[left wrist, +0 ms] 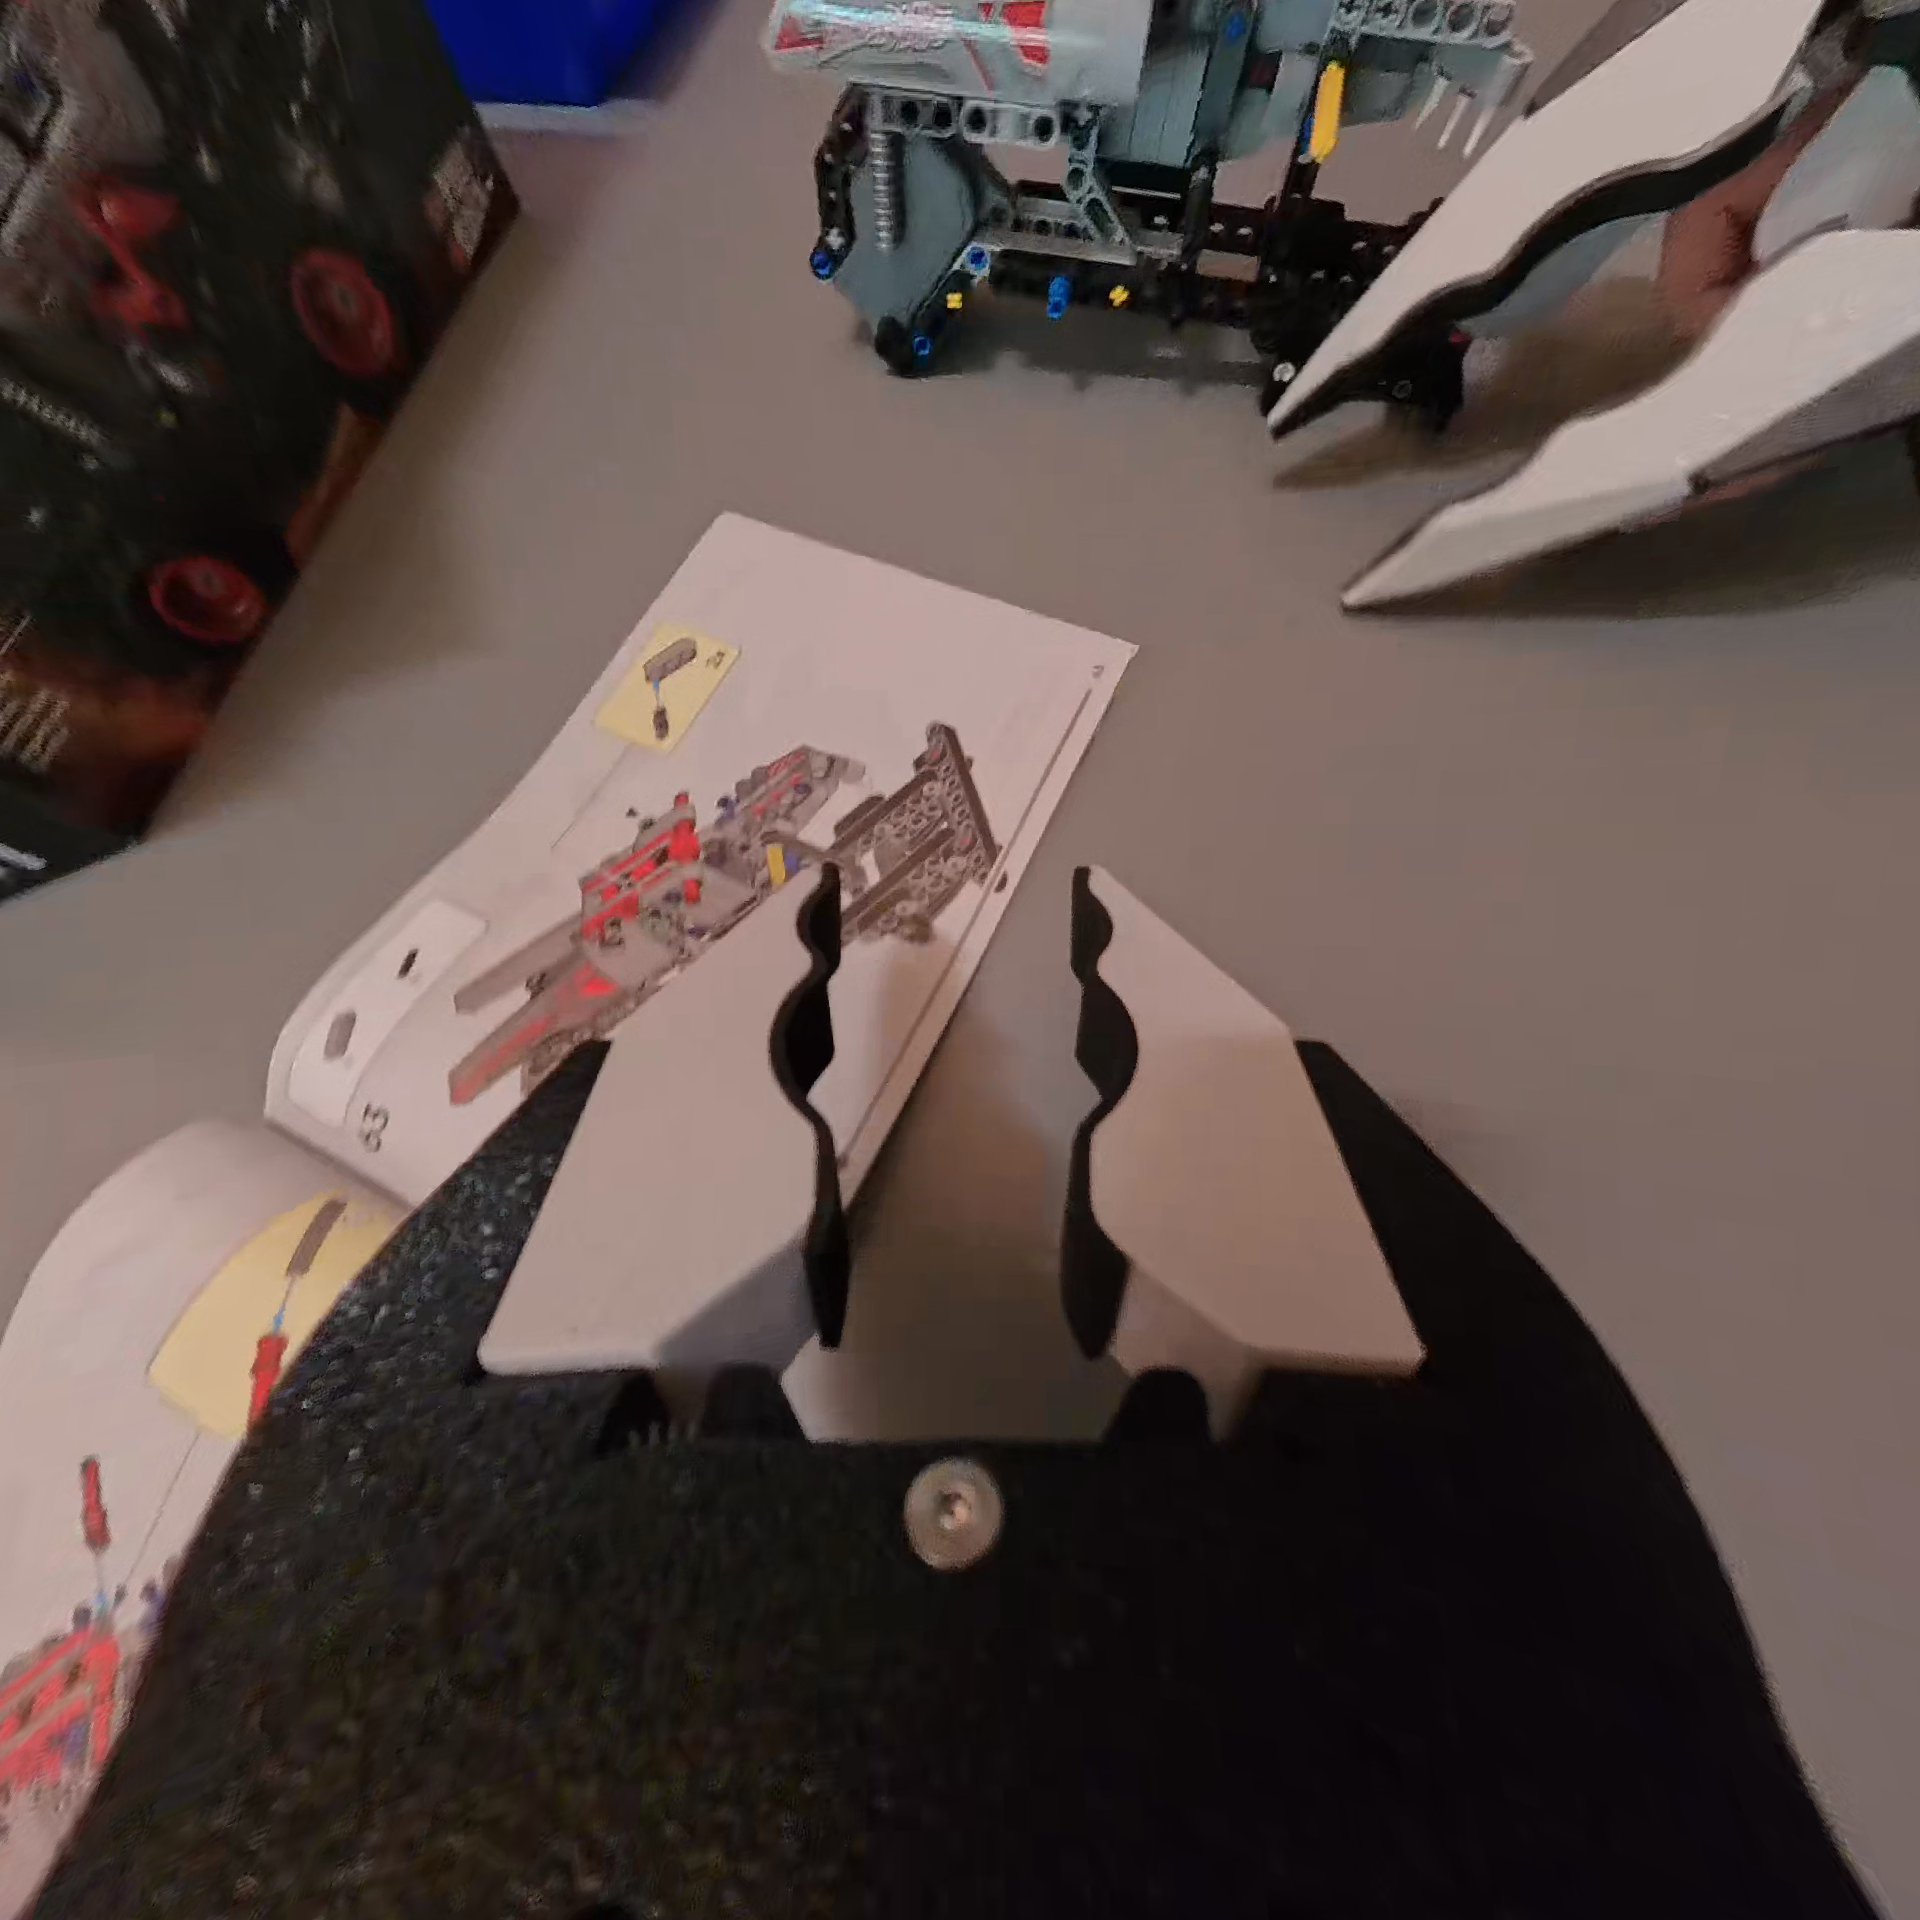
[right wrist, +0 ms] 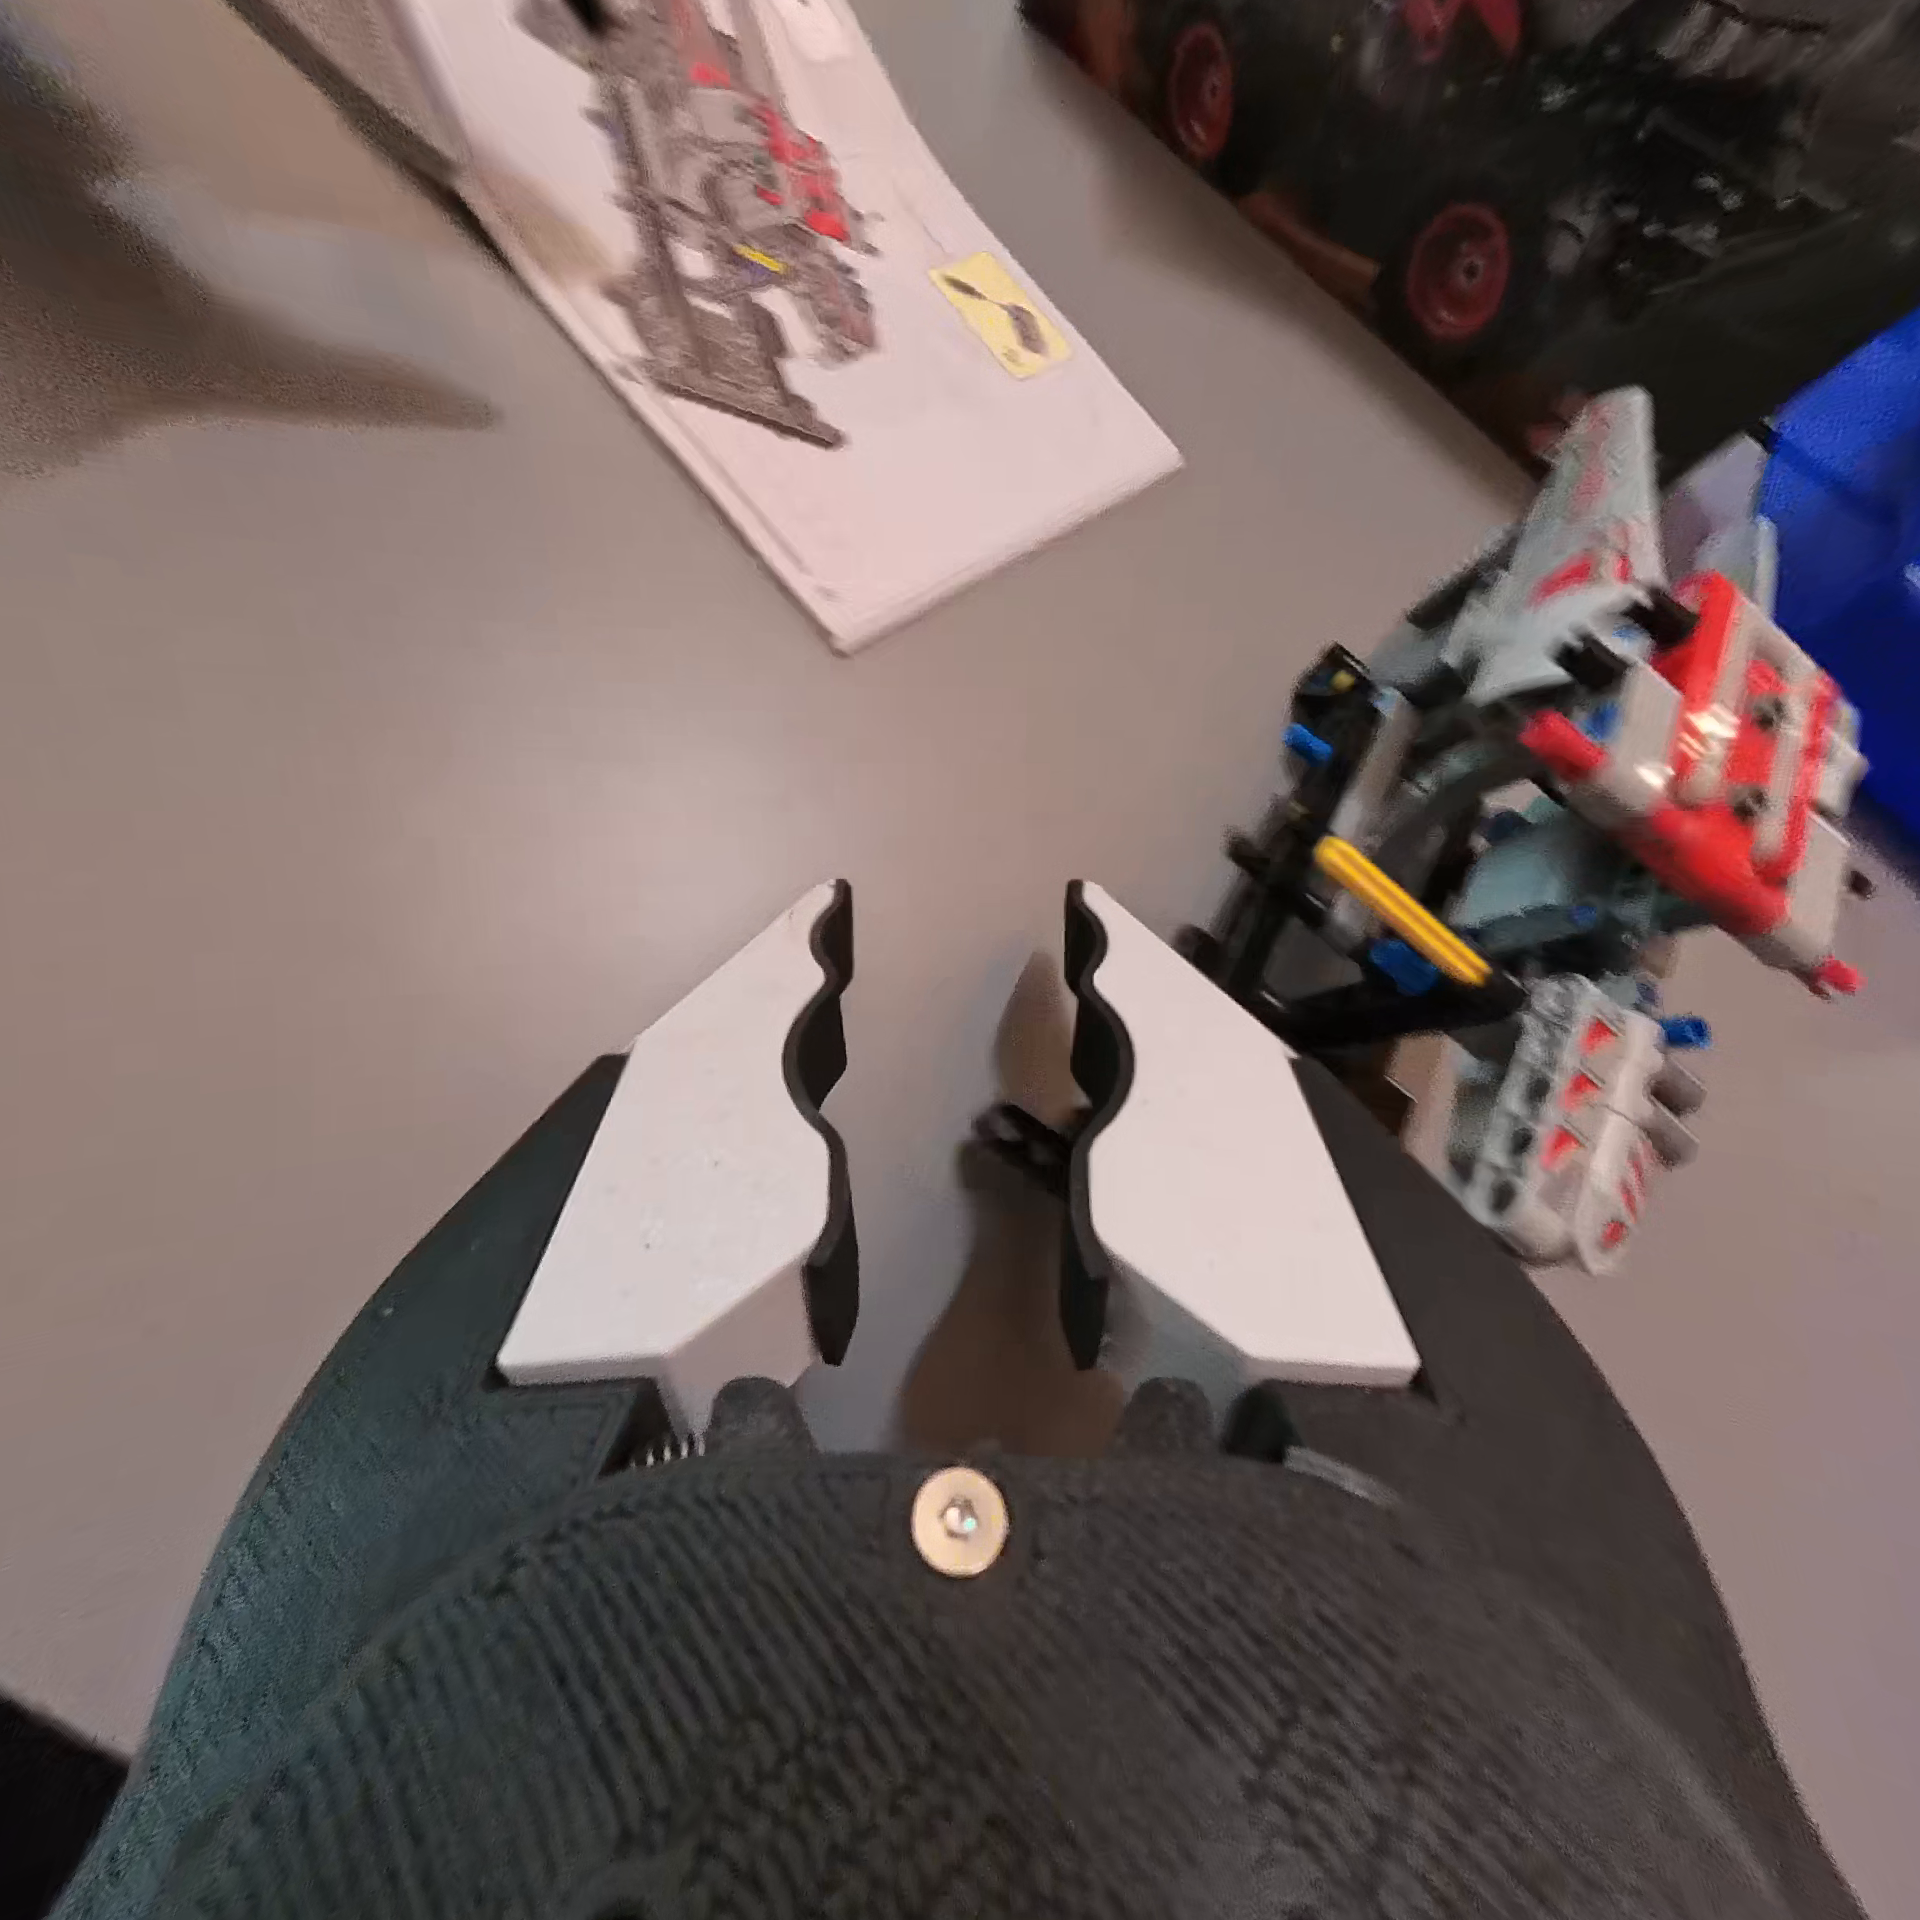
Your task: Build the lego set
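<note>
The left hand-held gripper (left wrist: 951, 904) is held above the open instruction booklet (left wrist: 831, 748), and a moderate gap is seen between its fingers with nothing inside. The right hand-held gripper (right wrist: 958, 914) is also parted and empty. A small black piece (right wrist: 1023, 1138) is seen on the tabletop (right wrist: 520, 831) just beside the inner face of its right finger, not gripped.

The half-built lego model (right wrist: 1558, 883) stands on the tabletop to the right of the right hand-held gripper, near the dark set box (right wrist: 1558, 156) and a blue bin (right wrist: 1849, 540).

From here, the small black piece could be pushed away or flicked if the fingers are closed off-centre, because it lies against one finger only. The model could also be knocked by the outer side of the right finger, since it is very near. Both views are blurred, so an exact aim is judged to be difficult.

In the left wrist view the long axis of the model (left wrist: 1143, 187) runs roughly left to right along the far edge. Which end is the front cannot be told.
</note>
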